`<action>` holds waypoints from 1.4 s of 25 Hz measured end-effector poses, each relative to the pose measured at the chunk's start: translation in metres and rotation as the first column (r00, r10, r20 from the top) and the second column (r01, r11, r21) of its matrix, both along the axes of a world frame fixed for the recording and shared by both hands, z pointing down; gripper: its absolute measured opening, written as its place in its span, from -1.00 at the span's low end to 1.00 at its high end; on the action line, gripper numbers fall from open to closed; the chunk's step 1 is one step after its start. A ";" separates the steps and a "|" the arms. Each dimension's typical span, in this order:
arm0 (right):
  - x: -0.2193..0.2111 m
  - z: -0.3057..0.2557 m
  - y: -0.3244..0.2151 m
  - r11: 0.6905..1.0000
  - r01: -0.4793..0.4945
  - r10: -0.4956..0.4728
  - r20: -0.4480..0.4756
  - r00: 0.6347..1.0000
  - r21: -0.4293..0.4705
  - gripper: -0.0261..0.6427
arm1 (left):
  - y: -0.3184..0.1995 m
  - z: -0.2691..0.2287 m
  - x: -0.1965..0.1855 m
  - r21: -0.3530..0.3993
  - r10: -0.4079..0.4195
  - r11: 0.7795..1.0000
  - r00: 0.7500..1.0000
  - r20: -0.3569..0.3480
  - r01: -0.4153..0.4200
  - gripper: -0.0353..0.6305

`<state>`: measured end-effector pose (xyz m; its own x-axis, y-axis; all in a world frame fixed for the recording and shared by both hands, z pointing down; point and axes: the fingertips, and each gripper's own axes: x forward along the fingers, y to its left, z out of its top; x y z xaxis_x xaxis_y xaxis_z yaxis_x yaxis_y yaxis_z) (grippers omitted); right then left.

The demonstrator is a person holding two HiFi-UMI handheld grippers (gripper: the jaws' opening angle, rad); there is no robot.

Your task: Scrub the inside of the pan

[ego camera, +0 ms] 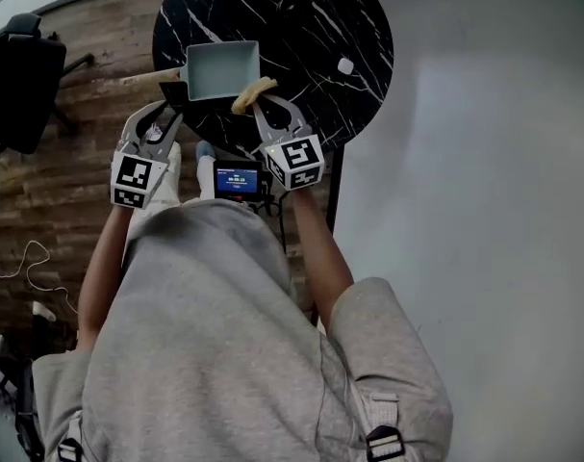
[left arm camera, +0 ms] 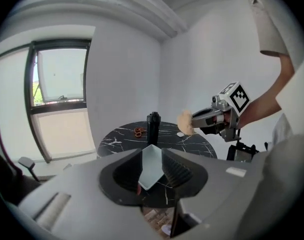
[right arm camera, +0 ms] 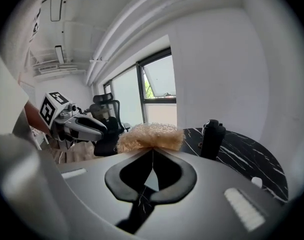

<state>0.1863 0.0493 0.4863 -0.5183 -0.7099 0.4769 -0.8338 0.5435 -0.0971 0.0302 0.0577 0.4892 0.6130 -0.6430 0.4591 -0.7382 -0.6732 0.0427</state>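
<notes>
A pale blue-grey square pan (ego camera: 222, 68) with a wooden handle (ego camera: 142, 77) sits near the front edge of the round black marble table (ego camera: 320, 27). My left gripper (ego camera: 171, 99) is at the pan's near left corner, by the handle. In the left gripper view its jaws stand partly apart with the pan (left arm camera: 152, 166) showing in the gap, and I see no pad pressing on it. My right gripper (ego camera: 263, 99) is shut on a tan fibrous scrubber (ego camera: 253, 91) (right arm camera: 150, 136), held at the pan's near right rim. The scrubber (left arm camera: 185, 121) shows at its tips.
A black bottle (left arm camera: 153, 126) (right arm camera: 212, 139) stands further back on the table. Beside it lies a small reddish-brown item (left arm camera: 138, 132), and a small white object (ego camera: 345, 65) lies to the right. A black office chair (ego camera: 17, 75) stands left on the wooden floor. A small screen device (ego camera: 237, 178) hangs at the person's chest.
</notes>
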 end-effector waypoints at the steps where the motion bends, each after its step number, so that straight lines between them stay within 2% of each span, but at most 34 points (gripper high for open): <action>1: 0.002 -0.002 0.007 1.000 0.006 -0.006 0.005 1.000 0.007 -0.87 | 0.013 -0.002 0.000 0.000 -0.027 1.000 1.000 -0.002 0.027 -0.55; 4: 0.007 -0.013 0.036 1.000 0.002 -0.003 0.029 1.000 0.015 -0.87 | 0.056 -0.009 -0.002 0.011 -0.054 0.999 0.998 0.014 0.053 -0.57; 7: 0.002 -0.028 0.060 0.999 0.010 -0.012 0.031 0.999 0.051 -0.87 | 0.080 -0.023 -0.013 0.061 -0.066 0.996 0.997 0.030 0.064 -0.58; 13: -0.040 -0.067 0.127 0.991 -0.002 -0.003 0.042 0.999 0.131 -0.88 | 0.134 -0.054 -0.052 0.134 -0.100 0.985 0.994 -0.047 0.106 -0.59; 18: -0.065 -0.081 0.198 0.988 -0.052 0.049 0.028 0.998 0.147 -0.88 | 0.200 -0.048 -0.068 0.158 -0.028 0.987 0.997 -0.067 0.039 -0.59; 22: -0.071 -0.093 0.248 0.987 -0.087 0.086 0.014 0.996 0.132 -0.88 | 0.247 -0.044 -0.072 0.127 0.017 0.992 0.995 -0.094 -0.004 -0.59; 25: -0.081 -0.106 0.285 0.985 -0.087 0.089 -0.007 0.996 0.150 -0.88 | 0.285 -0.052 -0.074 0.132 0.061 0.990 0.992 -0.108 -0.047 -0.59; 31: -0.063 -0.121 0.307 0.972 -0.056 0.065 -0.030 0.997 0.230 -0.88 | 0.304 -0.092 -0.027 0.211 0.175 0.967 0.974 -0.141 -0.143 -0.59; 35: -0.062 -0.149 0.334 0.963 -0.047 0.055 -0.022 0.998 0.265 -0.88 | 0.331 -0.137 -0.011 0.256 0.211 0.953 0.961 -0.178 -0.162 -0.58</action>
<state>0.1239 0.3830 0.3377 -0.4670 -0.8378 0.2830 -0.8614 0.5033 0.0684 0.0195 0.3888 0.3527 0.7959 -0.5832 0.1627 -0.5909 -0.8067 -0.0007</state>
